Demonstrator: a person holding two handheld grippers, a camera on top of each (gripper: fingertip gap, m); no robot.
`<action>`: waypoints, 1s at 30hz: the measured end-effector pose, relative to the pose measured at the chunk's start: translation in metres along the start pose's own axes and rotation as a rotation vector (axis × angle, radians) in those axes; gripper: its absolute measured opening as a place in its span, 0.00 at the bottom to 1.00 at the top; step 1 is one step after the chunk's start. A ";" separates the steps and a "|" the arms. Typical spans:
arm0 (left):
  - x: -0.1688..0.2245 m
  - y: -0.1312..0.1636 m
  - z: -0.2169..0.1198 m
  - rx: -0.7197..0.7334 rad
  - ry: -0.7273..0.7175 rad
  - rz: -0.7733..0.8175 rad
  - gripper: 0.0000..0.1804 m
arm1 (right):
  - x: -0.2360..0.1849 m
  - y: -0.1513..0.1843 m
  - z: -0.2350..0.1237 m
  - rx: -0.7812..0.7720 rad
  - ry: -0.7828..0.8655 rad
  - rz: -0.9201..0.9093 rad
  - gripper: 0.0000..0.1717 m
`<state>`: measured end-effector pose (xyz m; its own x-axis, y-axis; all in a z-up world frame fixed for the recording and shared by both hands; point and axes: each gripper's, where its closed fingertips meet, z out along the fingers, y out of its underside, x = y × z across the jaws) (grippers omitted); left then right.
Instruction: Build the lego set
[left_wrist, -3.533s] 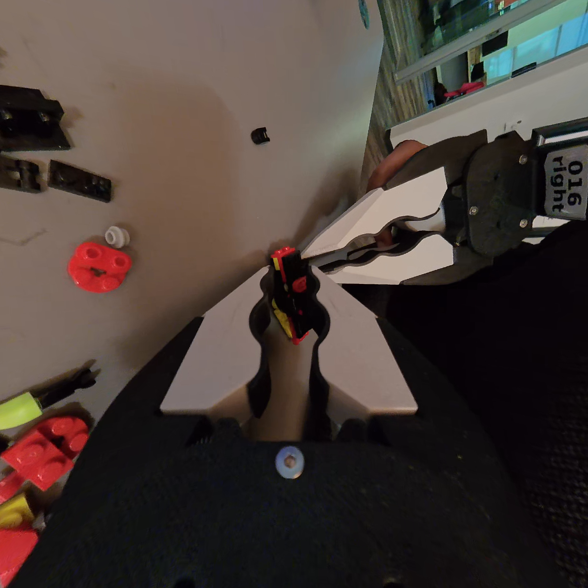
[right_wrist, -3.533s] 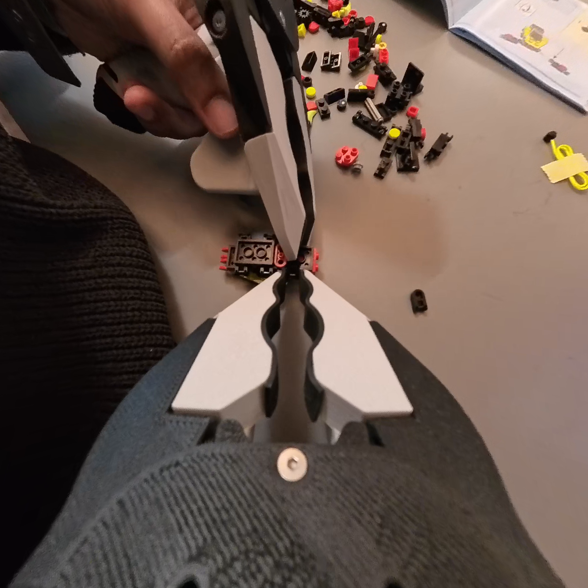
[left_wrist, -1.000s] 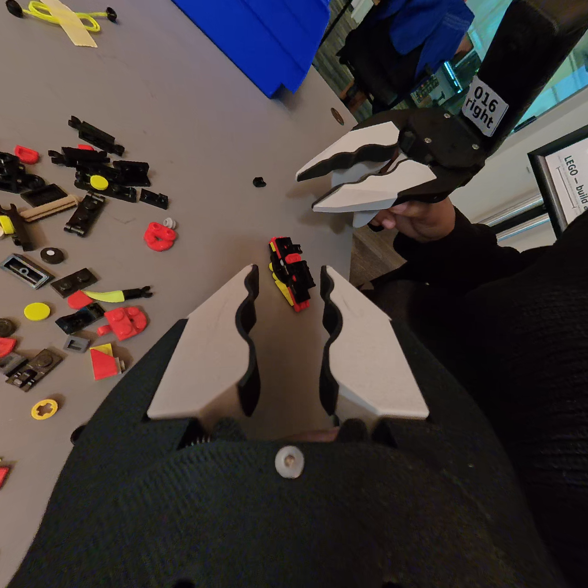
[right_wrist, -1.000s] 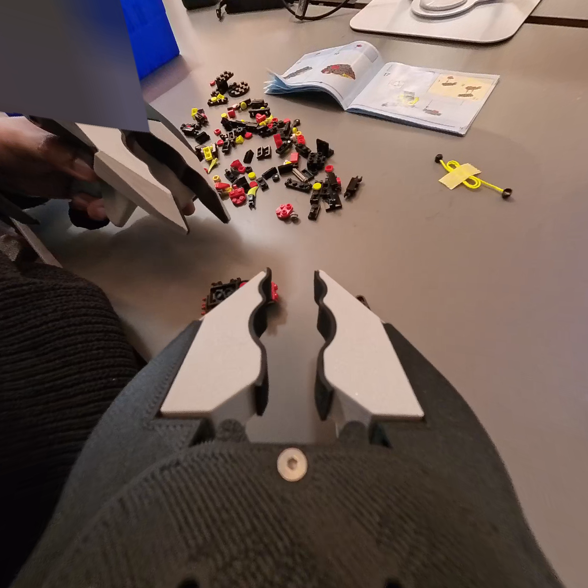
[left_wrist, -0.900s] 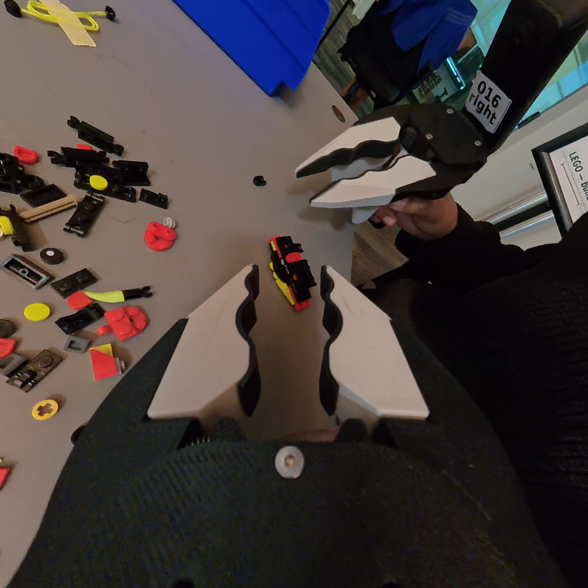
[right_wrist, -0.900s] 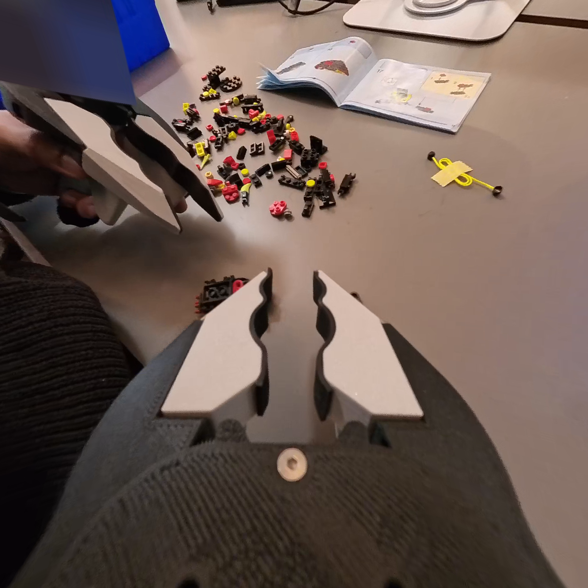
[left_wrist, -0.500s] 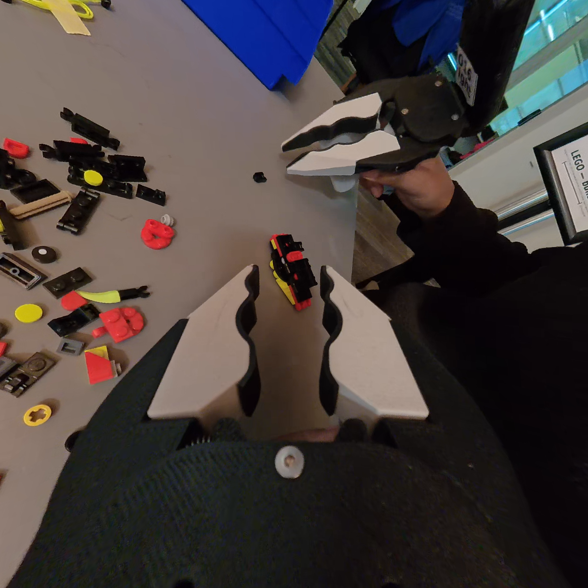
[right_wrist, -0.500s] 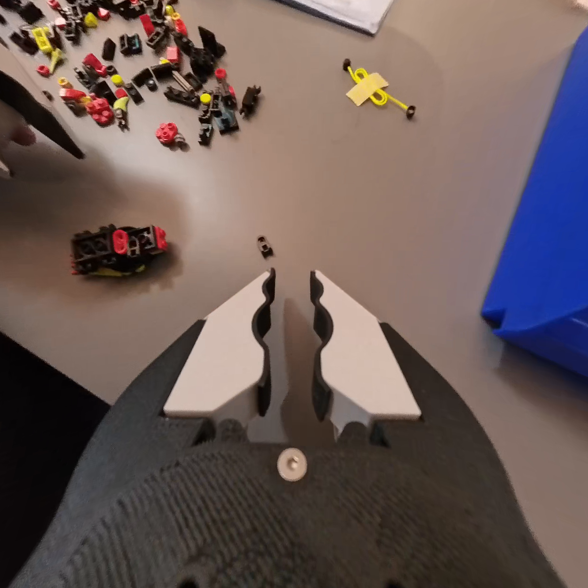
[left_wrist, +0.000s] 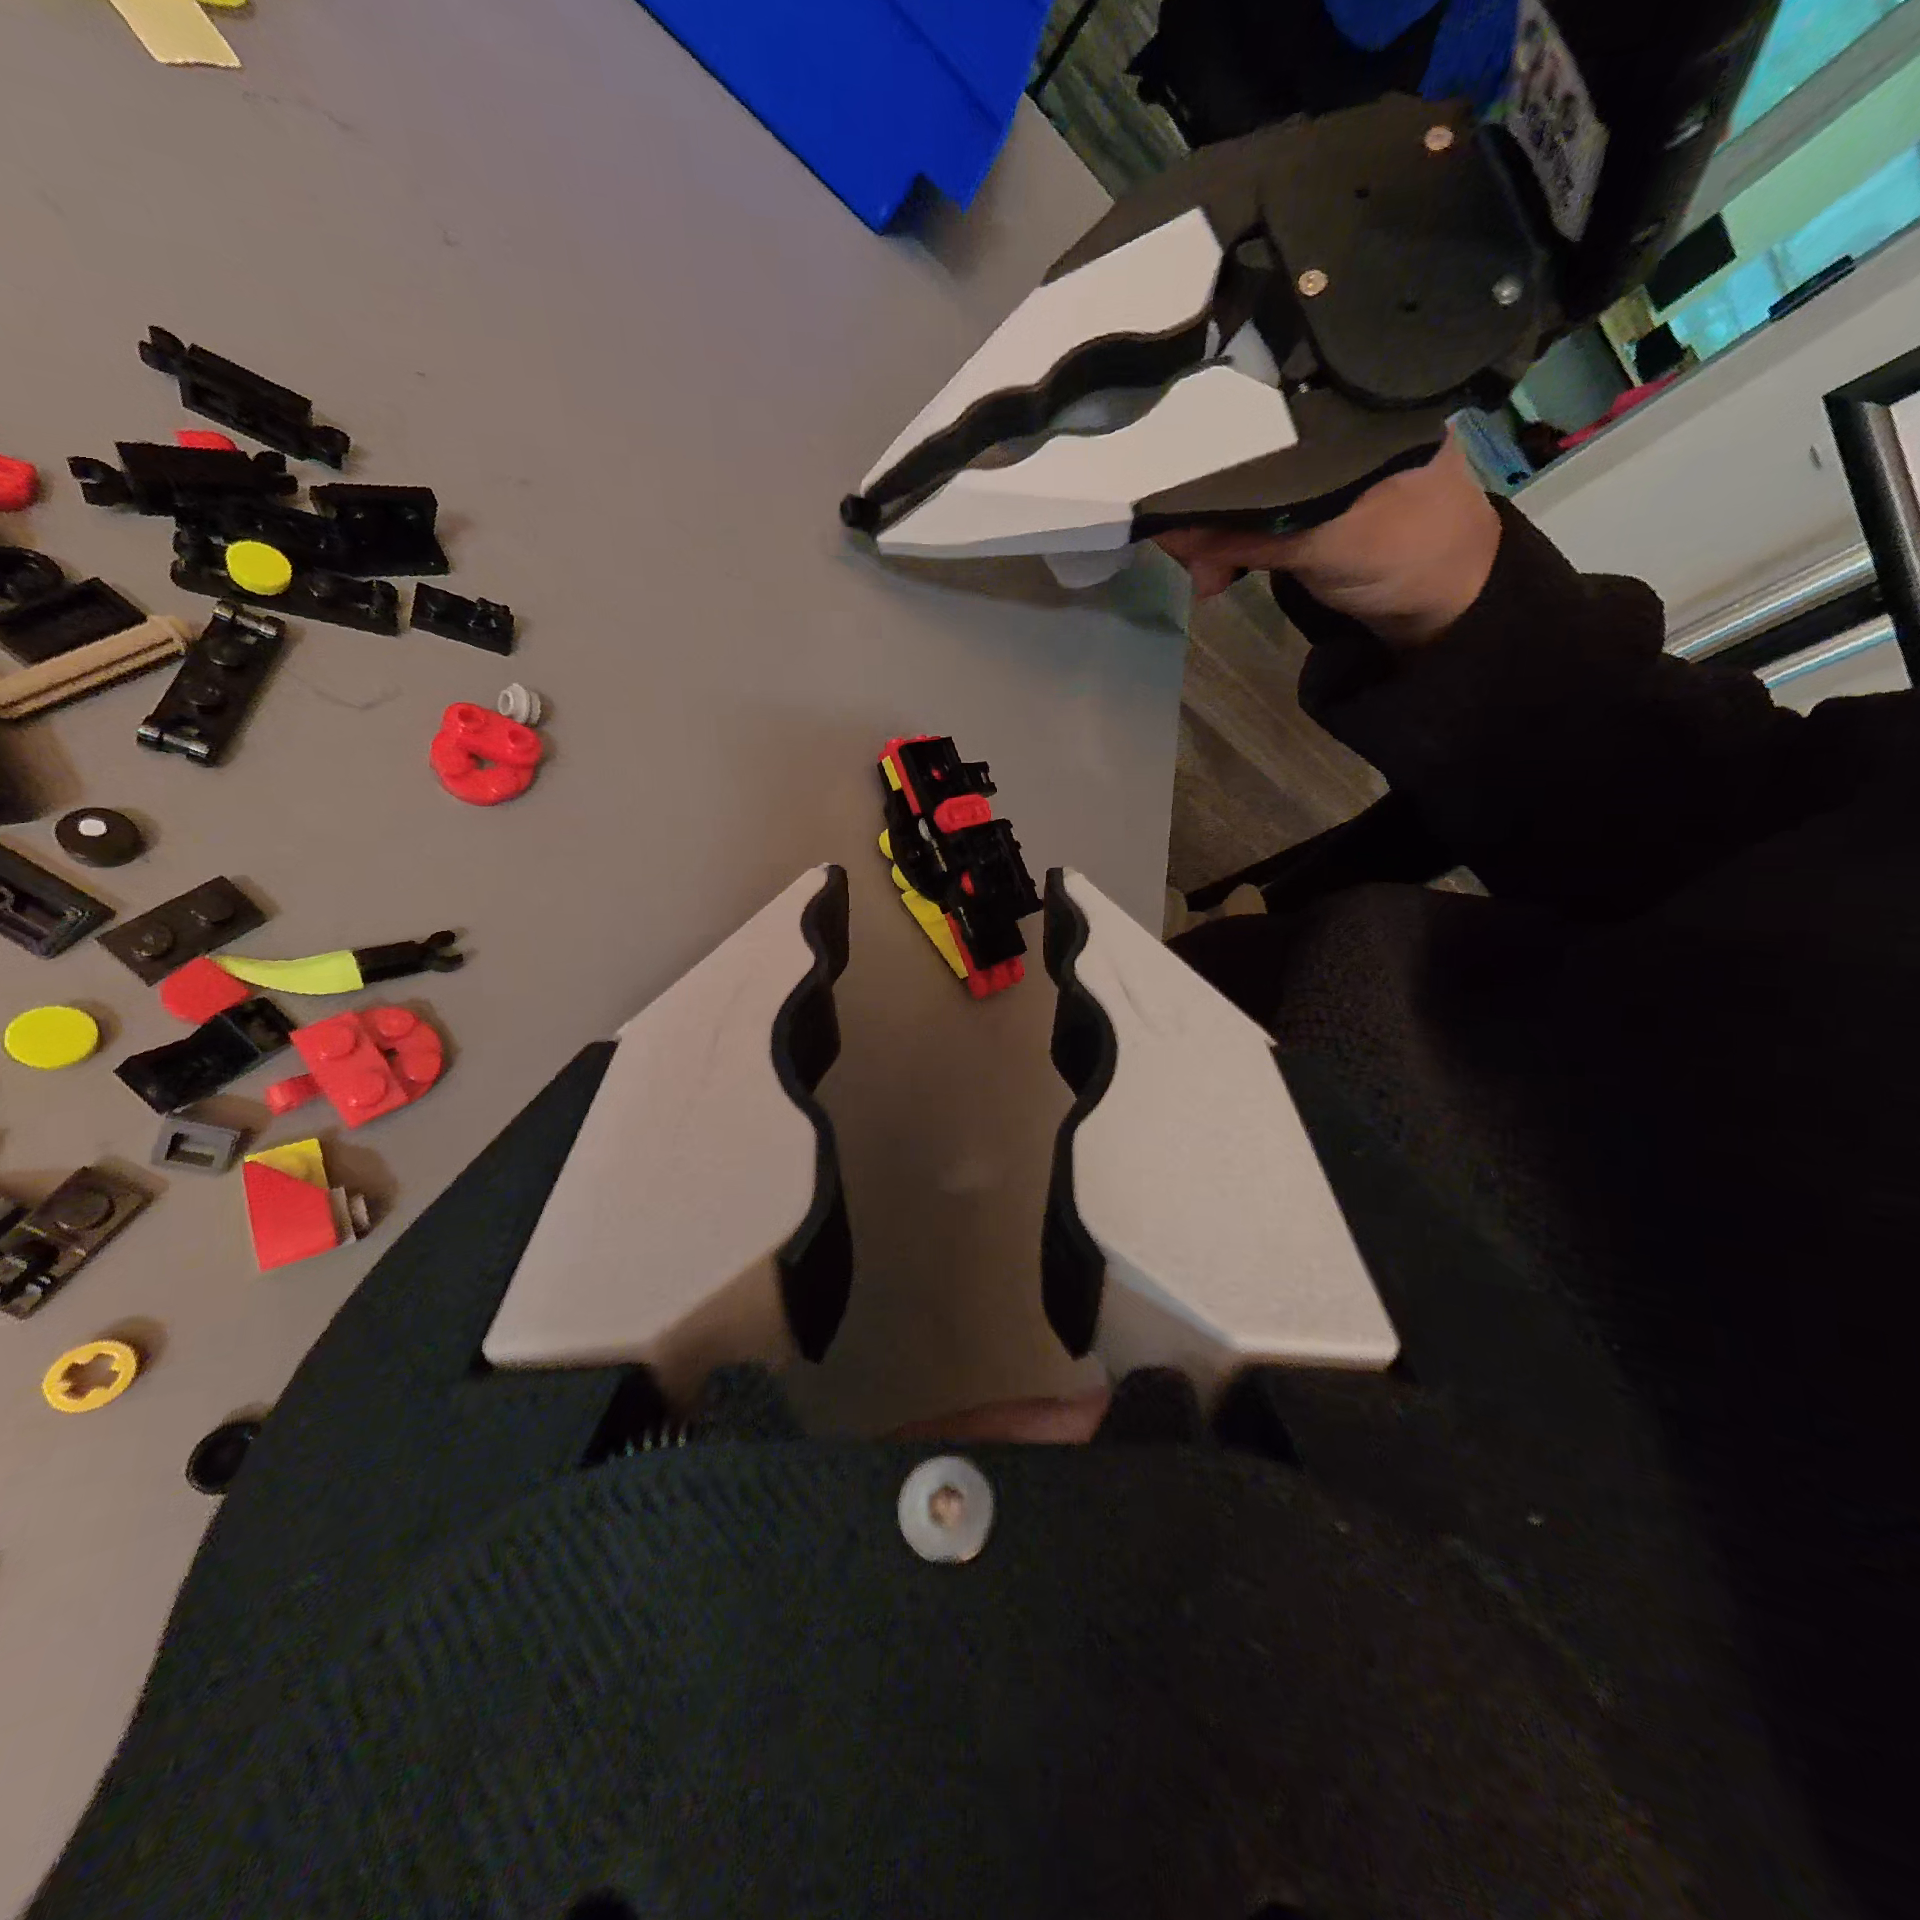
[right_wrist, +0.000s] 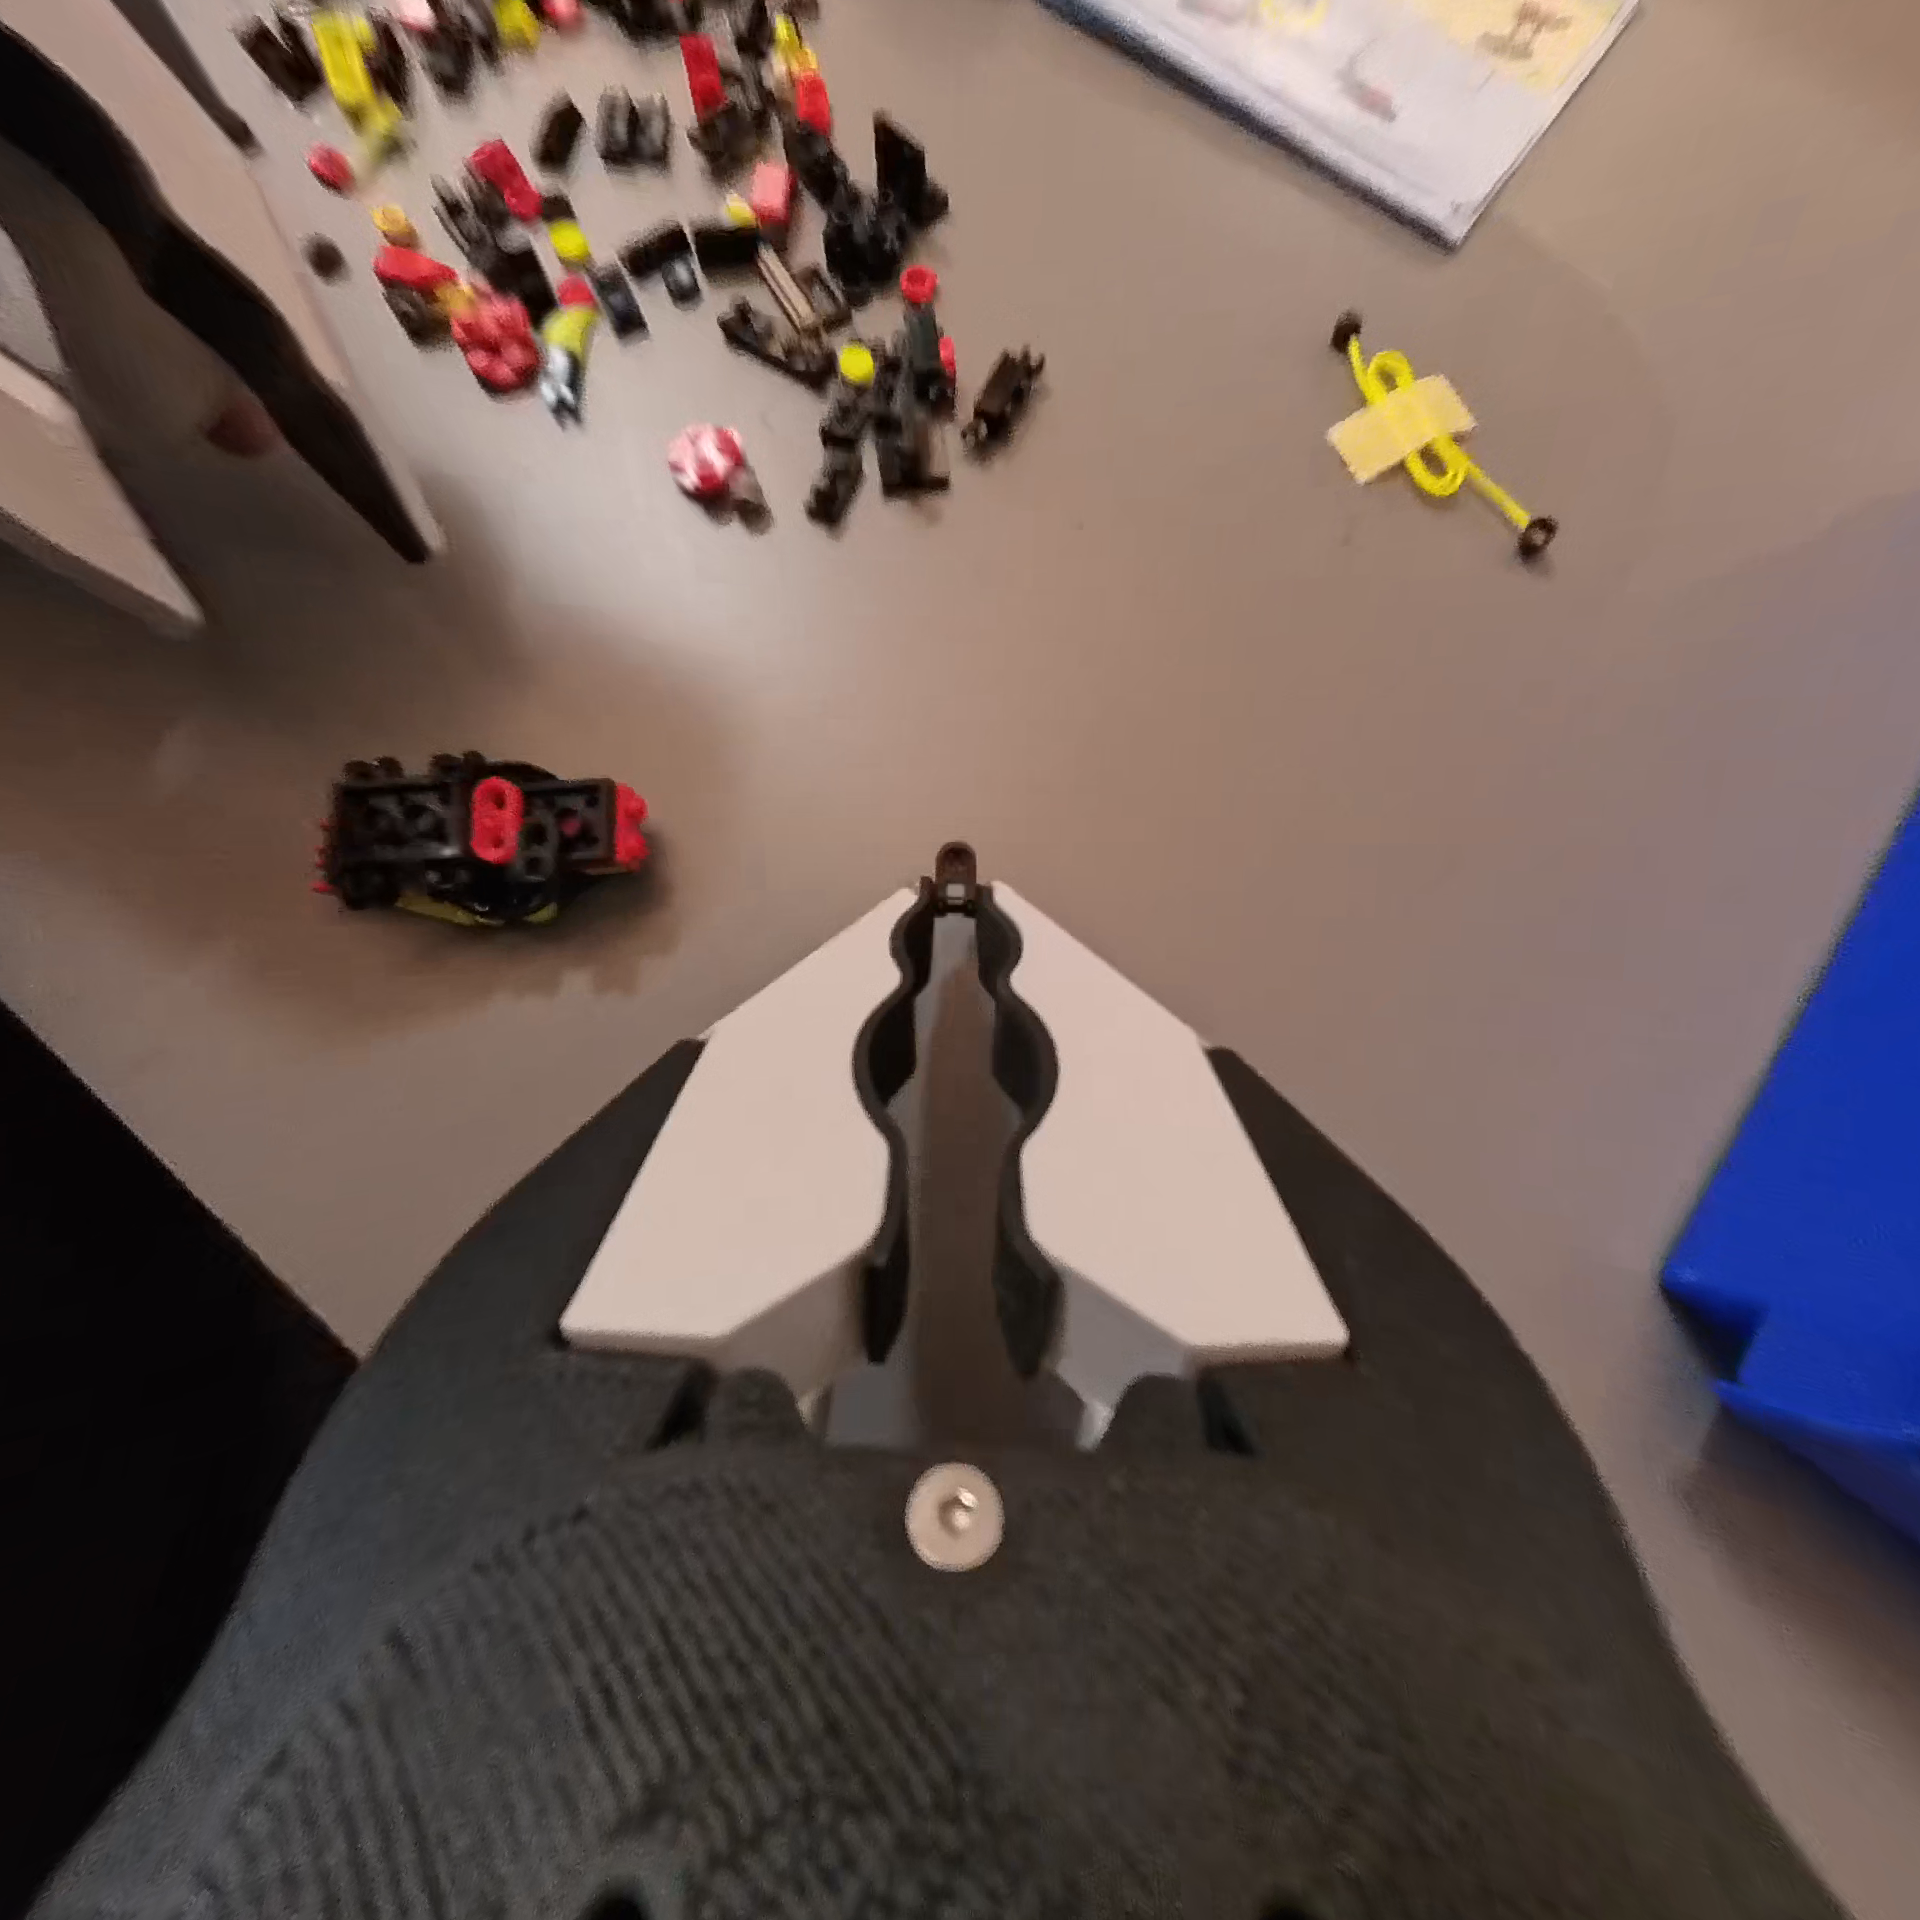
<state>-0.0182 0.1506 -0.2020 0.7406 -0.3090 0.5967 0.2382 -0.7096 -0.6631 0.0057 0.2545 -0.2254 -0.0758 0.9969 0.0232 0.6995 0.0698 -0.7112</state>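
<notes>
The right gripper (right_wrist: 954, 891) is clenched on a small black brick piece (right_wrist: 954, 868) at its tips, the left gripper (left_wrist: 943, 902) is released w/ the half-built brick model (left_wrist: 954, 857) lying free on the worktop (left_wrist: 644, 312) btw. its fingertips, loose bricks (left_wrist: 239, 561) to its left.

A black, red and yellow brick model (left_wrist: 961, 862) lies on the grey table (left_wrist: 644, 312) near a blue bin (left_wrist: 862, 83).

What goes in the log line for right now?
left gripper: open above brick model | right gripper: shut on small black piece
</notes>
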 end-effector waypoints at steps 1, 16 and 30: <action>0.000 -0.001 0.000 0.005 0.000 0.003 0.20 | -0.005 -0.008 -0.004 0.047 -0.018 0.003 0.03; 0.013 -0.033 -0.006 0.221 0.256 -0.371 0.00 | -0.084 -0.064 -0.009 0.272 -0.086 -0.204 0.03; 0.003 -0.026 -0.007 0.207 0.208 -0.392 0.04 | -0.089 -0.067 -0.002 0.272 -0.104 -0.170 0.03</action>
<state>-0.0264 0.1639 -0.1793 0.4341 -0.1785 0.8830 0.6094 -0.6637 -0.4338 -0.0333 0.1613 -0.1781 -0.2568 0.9617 0.0961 0.4567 0.2084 -0.8649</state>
